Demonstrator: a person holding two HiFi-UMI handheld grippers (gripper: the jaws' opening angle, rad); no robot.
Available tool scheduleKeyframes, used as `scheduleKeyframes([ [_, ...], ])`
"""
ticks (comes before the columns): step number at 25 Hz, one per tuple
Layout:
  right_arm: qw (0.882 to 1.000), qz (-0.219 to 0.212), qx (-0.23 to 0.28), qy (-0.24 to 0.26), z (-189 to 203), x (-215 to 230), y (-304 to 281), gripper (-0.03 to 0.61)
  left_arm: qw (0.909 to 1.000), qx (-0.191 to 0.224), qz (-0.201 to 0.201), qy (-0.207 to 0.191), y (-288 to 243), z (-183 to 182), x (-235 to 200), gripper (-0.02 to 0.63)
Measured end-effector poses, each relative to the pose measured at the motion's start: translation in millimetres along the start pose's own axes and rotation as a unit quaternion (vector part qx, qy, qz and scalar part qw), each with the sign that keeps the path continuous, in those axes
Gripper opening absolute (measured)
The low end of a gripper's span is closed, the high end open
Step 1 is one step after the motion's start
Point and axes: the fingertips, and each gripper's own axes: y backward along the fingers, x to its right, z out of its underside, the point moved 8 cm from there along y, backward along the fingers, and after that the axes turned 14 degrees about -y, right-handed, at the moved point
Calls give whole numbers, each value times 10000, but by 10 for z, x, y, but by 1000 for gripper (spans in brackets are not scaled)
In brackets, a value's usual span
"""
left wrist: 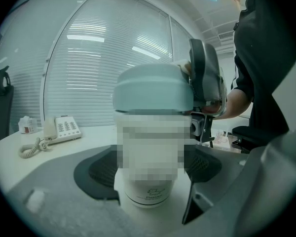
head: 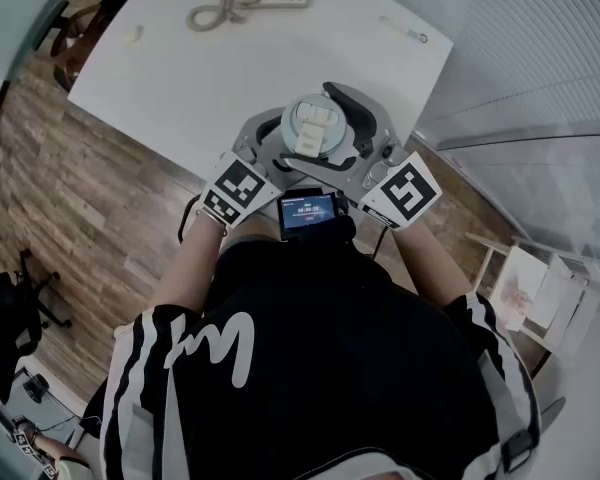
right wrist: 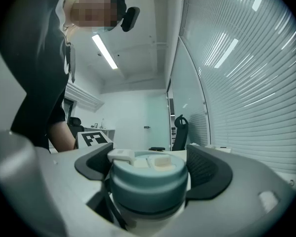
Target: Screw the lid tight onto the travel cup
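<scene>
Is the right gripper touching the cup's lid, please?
Touching. The right gripper view shows the right gripper closed on the lid, a pad against each side.

Cool, even daylight comes through the slatted blinds (left wrist: 103,68), and the ceiling strip lights (right wrist: 104,52) glare white in the right gripper view. The tabletop (head: 180,68) is bright, with faint, soft shadows. Both gripper views bulge and darken toward their rims. Close to the lens, the travel cup (left wrist: 148,191) and lid (right wrist: 148,181) look soft.

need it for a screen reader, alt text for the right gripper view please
A pale teal lid sits gripped between the right gripper's two dark pads, seen close up. Behind are a chair, blinds at right and the person's arm at left.
</scene>
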Motion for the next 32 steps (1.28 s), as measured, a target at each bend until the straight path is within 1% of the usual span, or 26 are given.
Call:
scheduleKeyframes([
  [5, 9998, 175, 25, 117, 0, -36, -4, 463, 10000, 33, -80, 10, 9, 2, 15, 406],
  [8, 9996, 263, 55, 100, 2, -55, -12, 463, 9999, 27, -124, 15, 12, 11, 21, 405],
  [10, 9993, 349, 98, 55, -7, -79, -9, 462, 9999, 13, -128, 5, 10, 10, 32, 405],
  [15, 9976, 632, 202, 202, -10, -114, -2, 460, 9998, 46, -197, -1, 1, 9, 35, 406],
  [17, 9967, 731, 281, 210, -48, -174, -22, 433, 9998, 46, -217, 11, 3, 13, 47, 405],
  [19, 9965, 773, 256, 207, -42, -196, -26, 431, 9998, 44, -209, 28, 11, 16, 54, 406],
  [21, 9971, 715, 227, 114, -43, -199, -28, 431, 9998, 59, -197, 56, 16, 14, 51, 405],
  [23, 9989, 439, 170, -78, -69, -192, -11, 440, 9998, 75, -185, 82, 13, 16, 43, 407],
  [24, 9996, 203, 106, -160, -87, -168, 9, 463, 9998, 80, -176, 94, 10, 16, 40, 405],
  [26, 9989, -421, -136, -126, -109, -43, 52, 500, 9998, 94, -162, 104, 3, 17, 39, 406],
  [27, 9962, -812, -304, -29, -109, 45, 59, 520, 9998, 102, -159, 104, 0, 19, 38, 407],
  [28, 9909, -1240, -517, 23, -101, 126, 49, 529, 9998, 106, -159, 105, -1, 25, 35, 407],
  [30, 9739, -2009, -1059, 4, -63, 238, -21, 545, 9998, 103, -157, 115, 2, 42, 28, 407],
  [32, 9591, -2412, -1479, 63, -34, 310, -98, 554, 9998, 96, -151, 125, -1, 48, 28, 407],
])
